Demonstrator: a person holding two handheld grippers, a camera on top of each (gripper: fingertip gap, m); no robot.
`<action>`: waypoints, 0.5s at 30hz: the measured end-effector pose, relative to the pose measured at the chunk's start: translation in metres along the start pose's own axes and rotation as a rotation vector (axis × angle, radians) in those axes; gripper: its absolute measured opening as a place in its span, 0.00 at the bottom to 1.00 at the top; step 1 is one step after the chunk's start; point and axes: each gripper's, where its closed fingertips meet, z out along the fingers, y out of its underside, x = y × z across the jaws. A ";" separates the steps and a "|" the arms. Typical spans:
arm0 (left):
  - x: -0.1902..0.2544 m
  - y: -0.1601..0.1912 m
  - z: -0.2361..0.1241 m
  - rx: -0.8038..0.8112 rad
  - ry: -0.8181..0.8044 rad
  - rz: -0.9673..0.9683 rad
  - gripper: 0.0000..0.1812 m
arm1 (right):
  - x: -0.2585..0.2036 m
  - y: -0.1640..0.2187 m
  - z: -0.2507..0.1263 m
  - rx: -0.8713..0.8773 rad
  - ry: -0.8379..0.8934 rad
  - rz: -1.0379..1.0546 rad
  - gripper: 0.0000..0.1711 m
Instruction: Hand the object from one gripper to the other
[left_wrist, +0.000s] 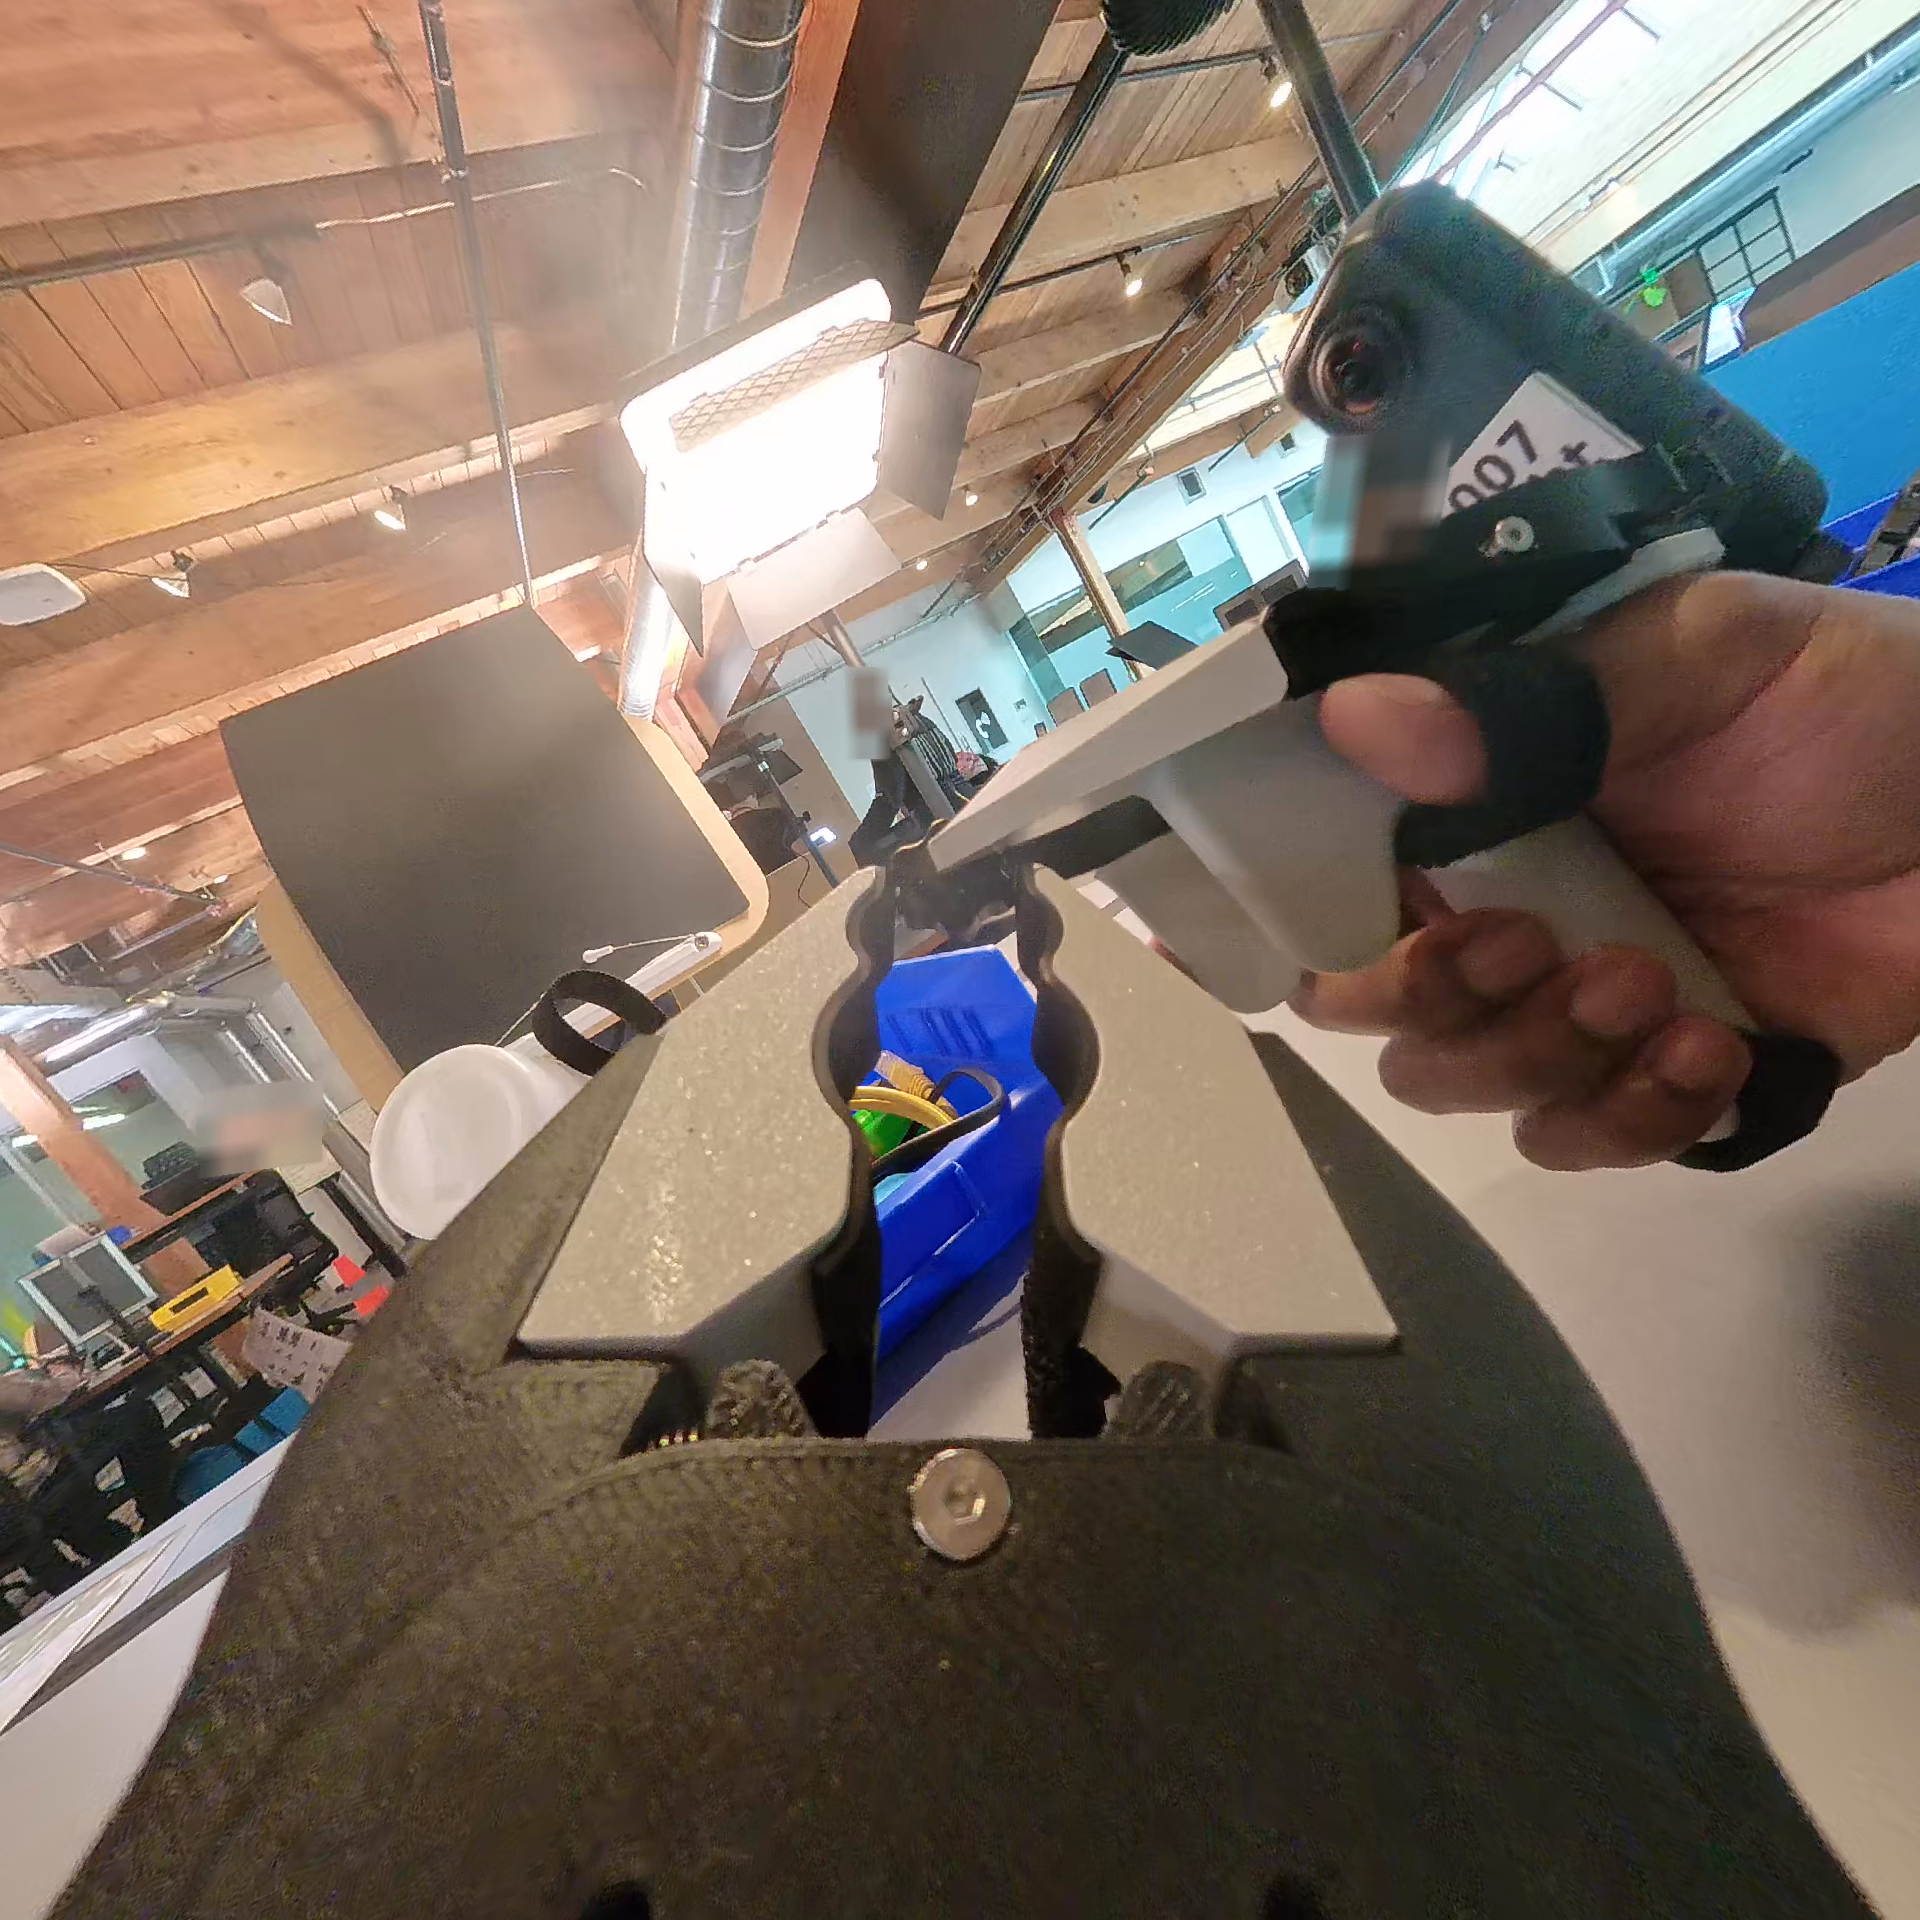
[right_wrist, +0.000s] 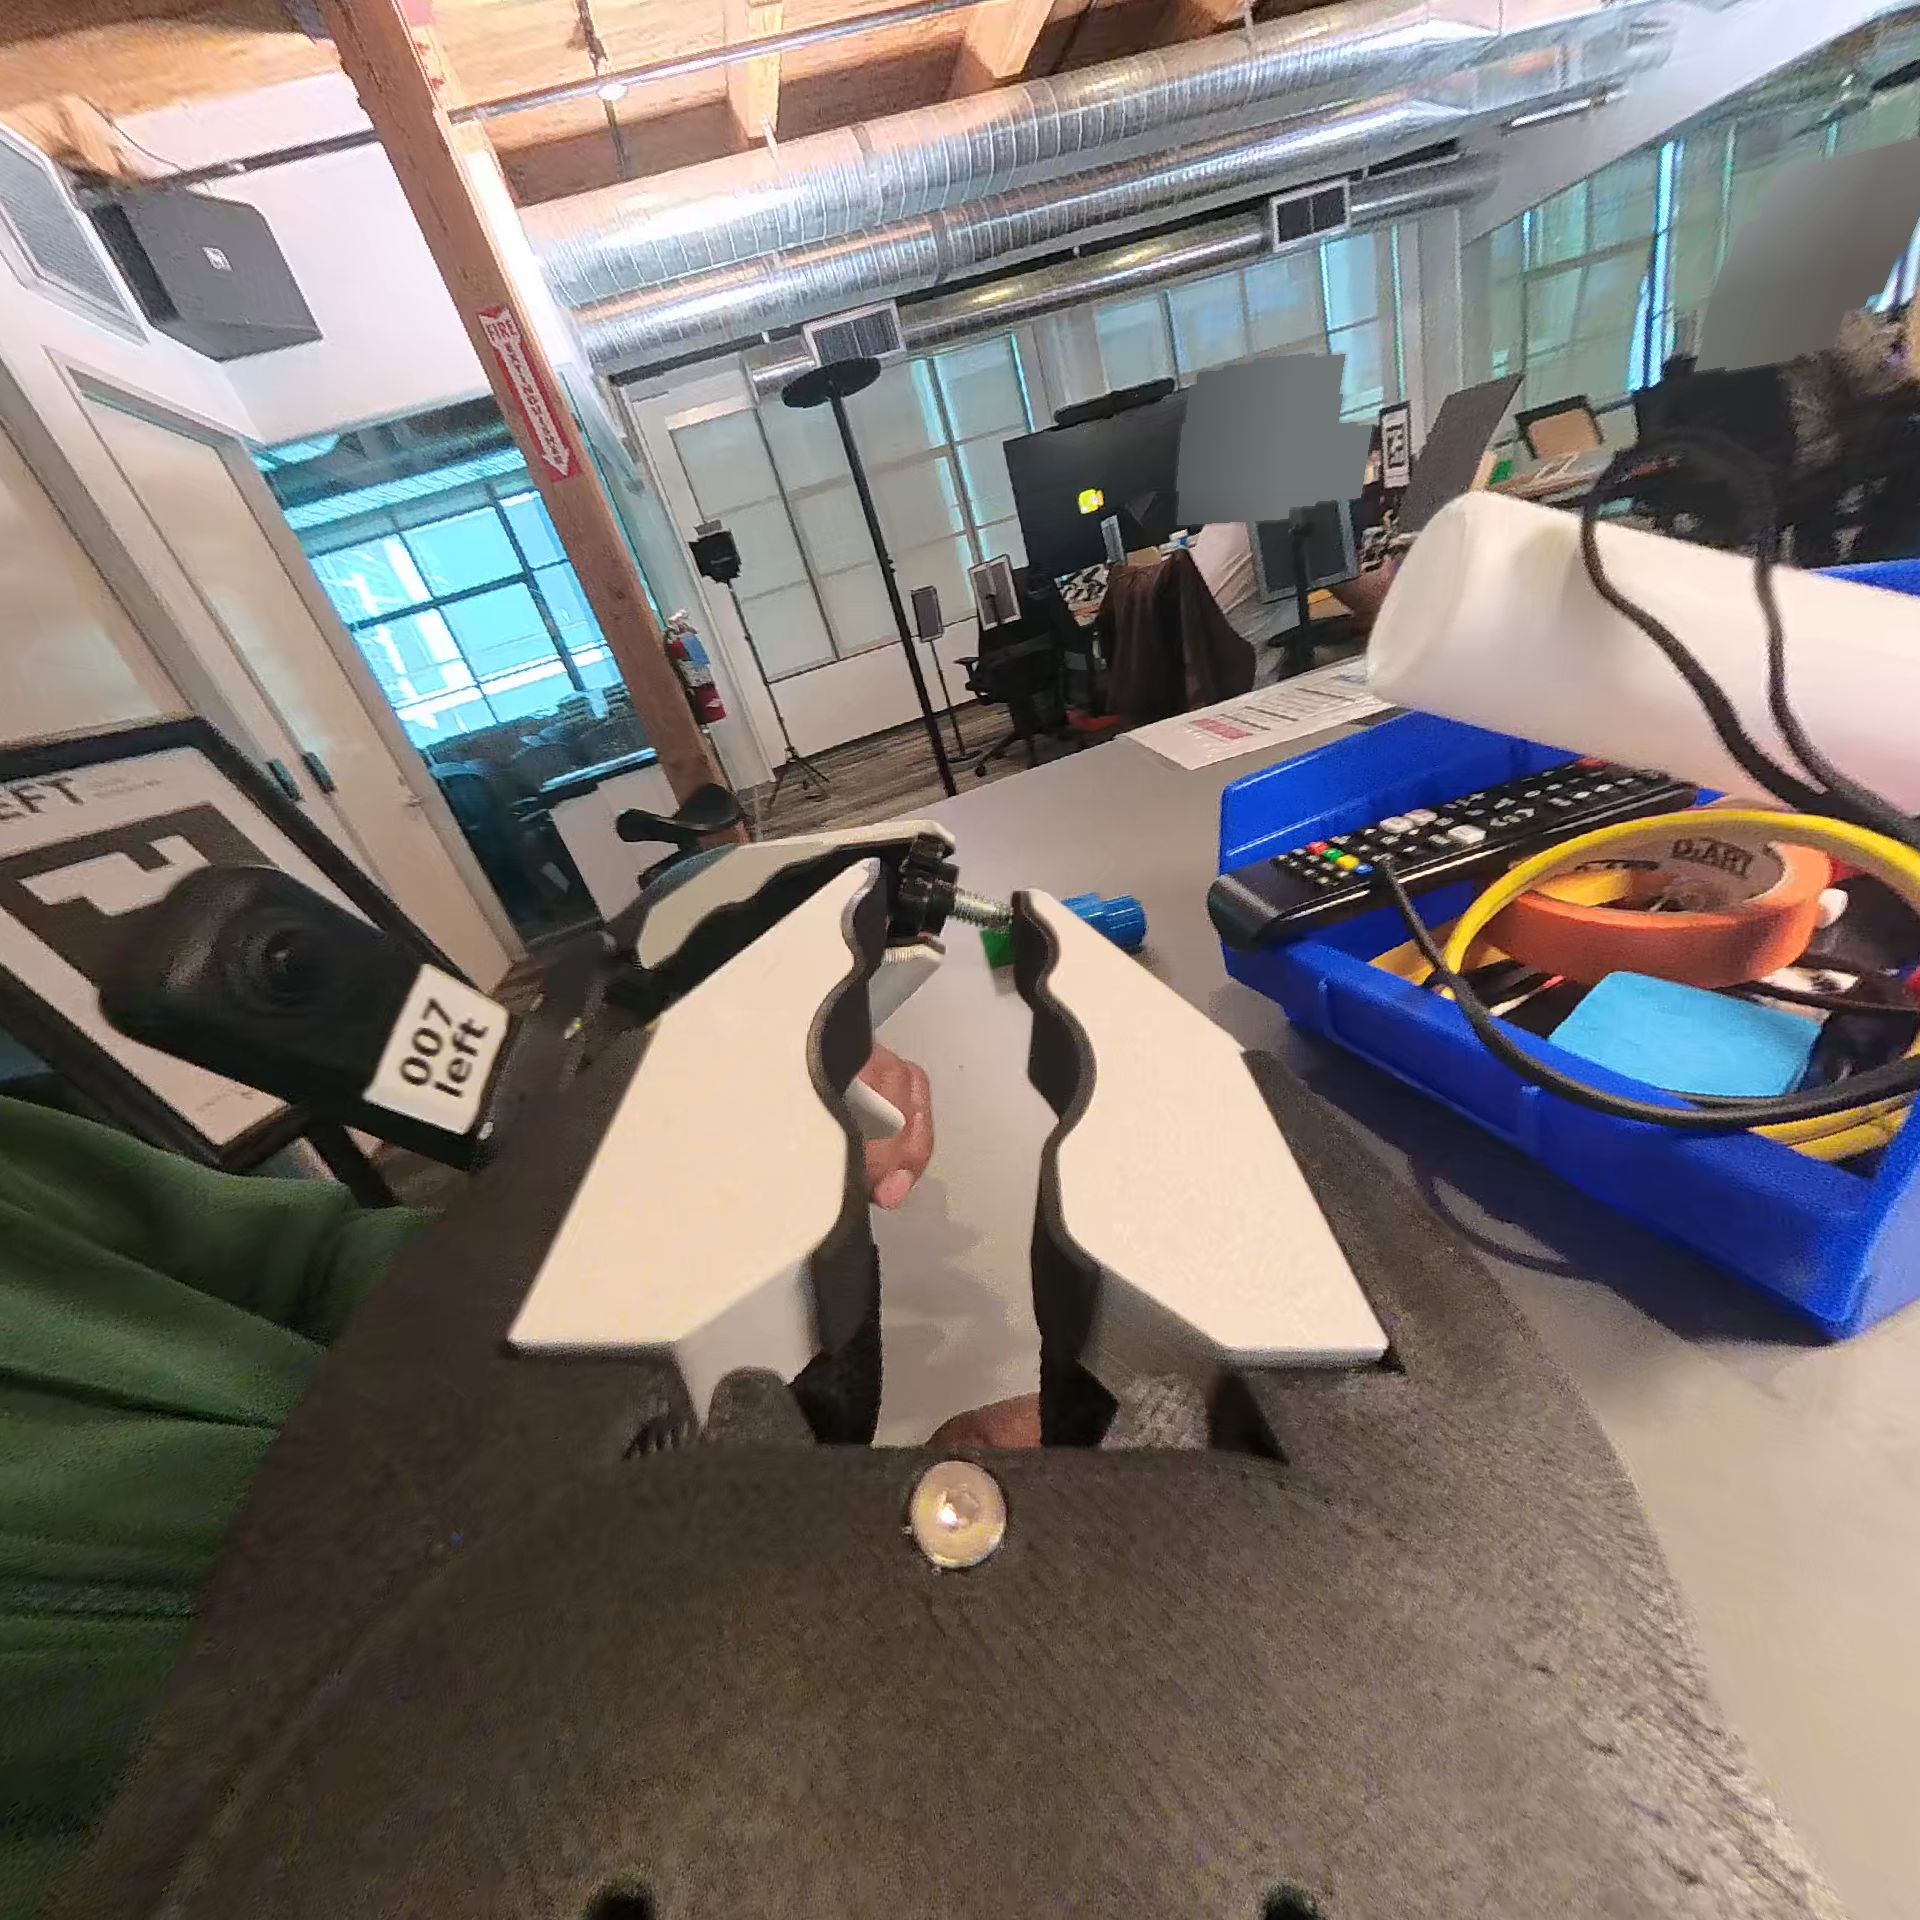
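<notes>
Handover above a grey table (right_wrist: 1091, 800): a black-knobbed thumb screw (right_wrist: 920, 883) hangs at the meeting point of two hand-held grippers. In the right wrist view its long axis runs almost level across the frame, with the star knob to the left and the bare threaded shank pointing right and dipping slightly.

The left gripper (left_wrist: 956, 899) reaches in from the left and pinches the knob between its two grey fingers. The right gripper (right_wrist: 945, 891) has its fingers set apart on either side of the screw. The shank's end sits at the tip of one finger and the knob just beside the other; whether they press on it cannot be told.

Printed matter is plentiful:
- A white label with black characters (right_wrist: 442, 1055) is stuck on the left gripper's camera housing.
- A matching label (left_wrist: 1527, 447) sits on the right one's.
- A red lettered sign (right_wrist: 525, 395) runs down a wooden post.
- A framed black-and-white marker board (right_wrist: 125, 831) carries a heading.
- An orange tape roll (right_wrist: 1652, 914) shows printing on its core.

The roll lies in a blue bin (right_wrist: 1558, 1153) with a black remote control (right_wrist: 1455, 831) and yellow and black cables. A white cylinder (right_wrist: 1558, 644) juts over the bin. A hand (left_wrist: 1714, 831) grips the right gripper's handle, and a green sleeve (right_wrist: 156, 1351) fills the lower left.
</notes>
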 end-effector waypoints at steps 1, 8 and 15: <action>0.000 0.000 0.000 -0.001 -0.003 -0.002 0.13 | 0.000 -0.001 0.000 0.003 0.012 -0.025 0.14; -0.003 0.005 0.002 -0.015 0.013 -0.083 0.14 | 0.015 -0.012 -0.004 0.031 0.228 -0.317 0.14; -0.029 0.013 -0.001 0.007 0.019 -0.469 0.15 | 0.024 -0.024 -0.004 0.028 0.498 -0.779 0.14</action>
